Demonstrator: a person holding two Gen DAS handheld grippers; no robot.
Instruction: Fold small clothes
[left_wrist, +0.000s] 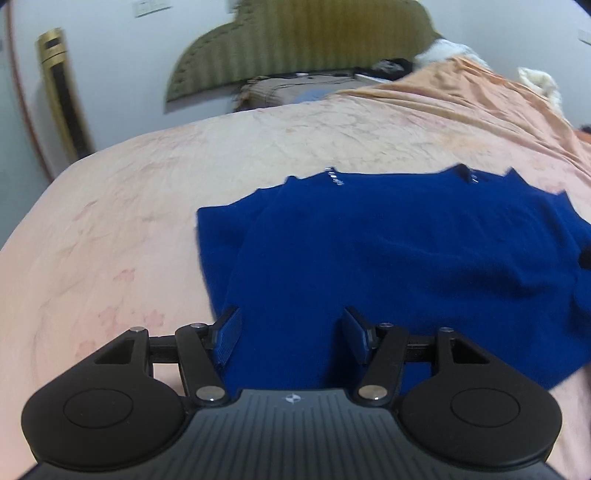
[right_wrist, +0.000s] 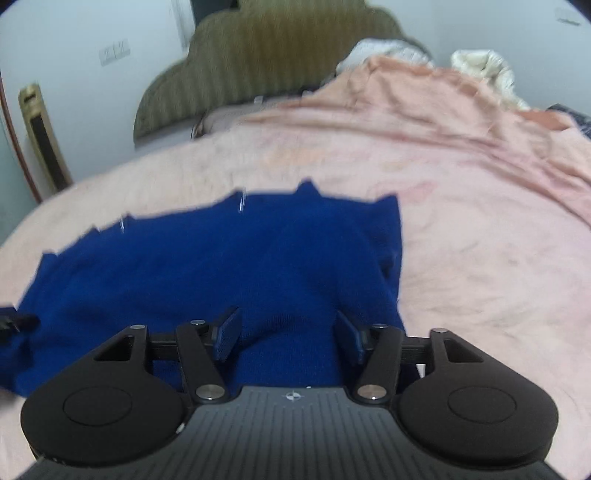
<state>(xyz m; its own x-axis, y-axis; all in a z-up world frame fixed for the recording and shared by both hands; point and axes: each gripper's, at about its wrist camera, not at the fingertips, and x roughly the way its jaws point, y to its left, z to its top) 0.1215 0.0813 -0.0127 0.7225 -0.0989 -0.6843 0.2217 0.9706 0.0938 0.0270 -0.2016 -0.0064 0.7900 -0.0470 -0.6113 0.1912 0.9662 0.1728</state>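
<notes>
The blue garment (left_wrist: 369, 251) is lying spread on the pink bedspread (left_wrist: 110, 221) of a bed, its near hem reaching under both tools. The left gripper (left_wrist: 291, 338) is sitting over the garment's near left part with its fingers (left_wrist: 229, 334) standing apart, cloth below them but nothing pinched; the right gripper (right_wrist: 288, 338) is doing the same over the near right part, fingers (right_wrist: 227, 332) spread and not pressing on the knit. Judging from this, a fold is either just being laid down or about to be taken up, so doing it well is meaning pinching matching points on both sides, lifting together, and laying the edge square to the far edge with the small silver trims (left_wrist: 334, 177). Both views are blurring, so sleeves, collar and any layering are hard to tell, and the hem itself is disappearing beneath the tool bodies.
</notes>
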